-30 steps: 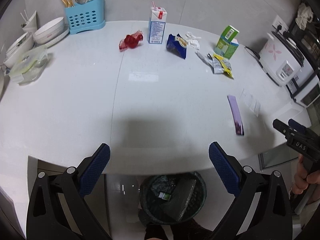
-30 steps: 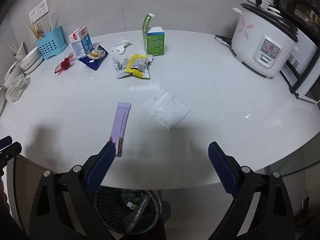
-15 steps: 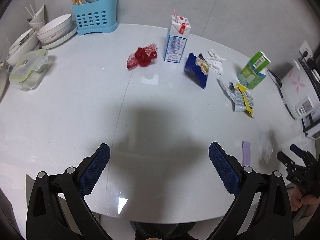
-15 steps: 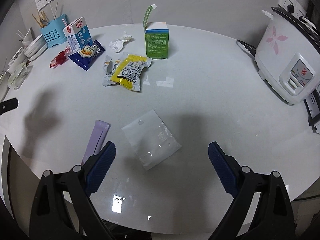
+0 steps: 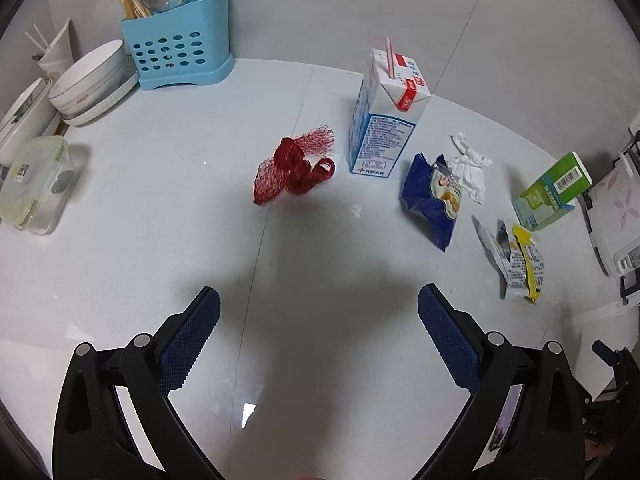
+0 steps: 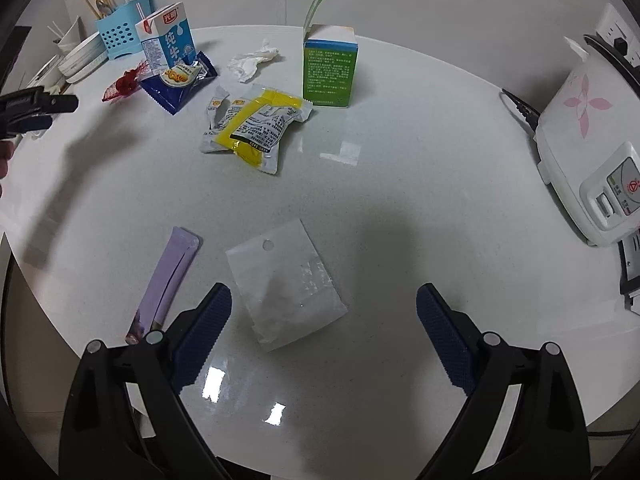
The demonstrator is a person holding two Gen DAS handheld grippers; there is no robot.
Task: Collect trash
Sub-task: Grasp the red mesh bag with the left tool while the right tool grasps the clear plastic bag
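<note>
Trash lies scattered on a white table (image 5: pixel 160 220). In the left wrist view a red mesh net (image 5: pixel 297 169) lies ahead, beside a blue-and-white milk carton (image 5: pixel 386 120), a blue snack wrapper (image 5: pixel 434 196), a crumpled tissue (image 5: pixel 470 170), a yellow packet (image 5: pixel 520 262) and a green carton (image 5: pixel 550 192). My left gripper (image 5: pixel 318 336) is open and empty above the table. In the right wrist view a clear plastic bag (image 6: pixel 286 284) lies just ahead of my open, empty right gripper (image 6: pixel 322 334). A purple sachet (image 6: pixel 166 282) lies at its left.
A blue utensil holder (image 5: pixel 178 52), stacked white bowls (image 5: pixel 90 84) and a lidded food box (image 5: pixel 34 184) stand at the far left. A white rice cooker (image 6: pixel 592 152) with its cord stands at the right edge.
Both grippers have moved forward from the table's near edge over the tabletop. The bin below the edge has left view. The red net and the clear bag are now closer.
</note>
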